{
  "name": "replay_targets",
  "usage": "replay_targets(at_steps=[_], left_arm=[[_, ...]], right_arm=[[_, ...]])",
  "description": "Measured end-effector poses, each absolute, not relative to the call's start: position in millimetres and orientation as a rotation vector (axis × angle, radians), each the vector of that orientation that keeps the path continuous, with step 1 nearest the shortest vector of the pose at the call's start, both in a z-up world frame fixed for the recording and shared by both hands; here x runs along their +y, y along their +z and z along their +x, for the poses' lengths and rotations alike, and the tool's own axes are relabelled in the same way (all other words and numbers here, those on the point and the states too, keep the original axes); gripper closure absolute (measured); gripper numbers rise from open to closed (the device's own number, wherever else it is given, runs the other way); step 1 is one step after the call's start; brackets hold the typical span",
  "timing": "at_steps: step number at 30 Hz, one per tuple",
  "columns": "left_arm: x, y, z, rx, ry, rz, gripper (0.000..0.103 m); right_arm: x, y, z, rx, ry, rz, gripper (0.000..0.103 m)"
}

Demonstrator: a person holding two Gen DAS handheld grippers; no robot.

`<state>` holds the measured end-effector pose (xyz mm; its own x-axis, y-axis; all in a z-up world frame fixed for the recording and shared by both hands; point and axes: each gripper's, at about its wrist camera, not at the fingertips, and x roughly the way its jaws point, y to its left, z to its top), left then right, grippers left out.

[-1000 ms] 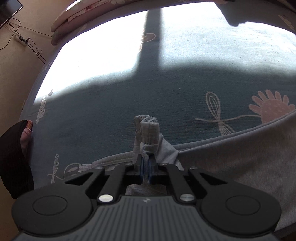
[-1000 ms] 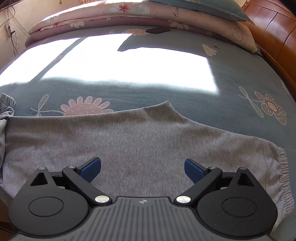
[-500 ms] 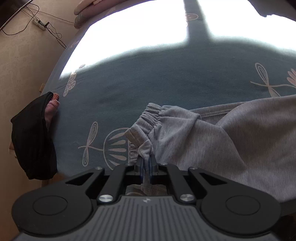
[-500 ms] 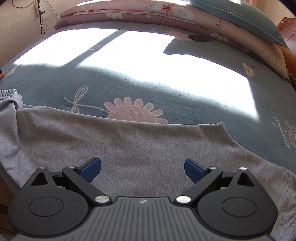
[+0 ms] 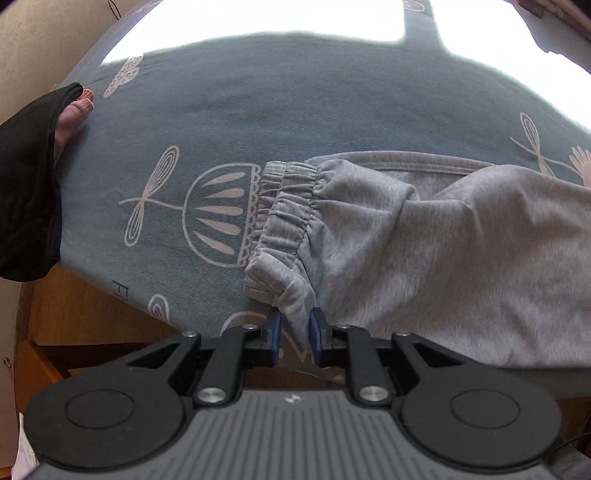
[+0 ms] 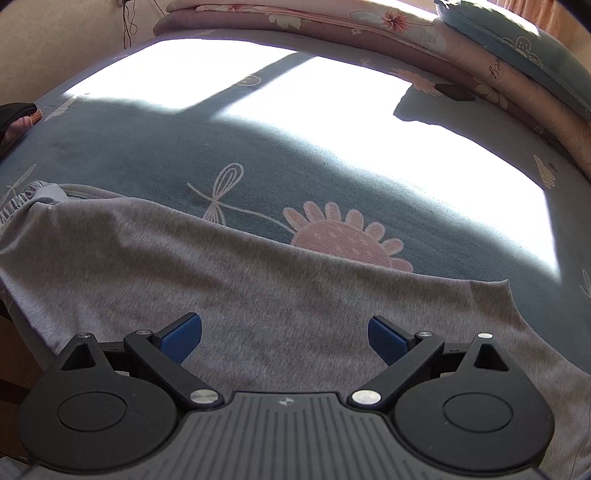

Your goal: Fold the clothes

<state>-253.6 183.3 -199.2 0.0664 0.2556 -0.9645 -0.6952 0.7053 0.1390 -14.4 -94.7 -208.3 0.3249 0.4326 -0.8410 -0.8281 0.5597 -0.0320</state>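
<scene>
Grey sweatpants (image 5: 424, 236) lie crosswise — elastic cuffs (image 5: 284, 206) pointing left.

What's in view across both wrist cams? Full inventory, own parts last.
grey sweatpants: one, grey, spread along the near edge of the bed, elastic cuff at the left end.
bed sheet: one, blue-grey with pink flower and dragonfly print, covers the bed.
folded quilt: one, pink floral, at the far end of the bed.
pillow: one, blue-grey, on the quilt.
dark flat object: one, black, by the quilt; too small to identify.
left hand-held gripper: black with blue pads, jaws opening, cuff fabric between them.
right hand-held gripper: black with blue pads, open above the sweatpants.
</scene>
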Motion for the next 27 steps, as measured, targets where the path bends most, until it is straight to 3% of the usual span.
replay_targets(at_steps=[2,5,10,16,27], left_arm=[[189.2,-194.6,-261.2,1.328,0.734,-0.429,0.074],[202.4,-184.8,-273.9,1.316,0.723,-0.458,0.074],[232.5,-169.9,-268.3,1.151,0.699,-0.417,0.075],[269.3,-197.0,-235.6,0.988,0.539,-0.32,0.076],[278.6,-246.1,-237.3,0.971,0.319,-0.314,0.076]], right_arm=[[-87.0,-207.1,-16.1,0.896,0.887,-0.52,0.004],[-74.9,-204.3,-18.1,0.886,0.903,-0.521,0.004],[-54.3,-201.0,-25.2,0.863,0.937,-0.522,0.004],[-33.7,-203.2,-38.3,0.853,0.976,-0.536,0.004],[-6.4,-217.4,-50.1,0.871,0.997,-0.524,0.004]])
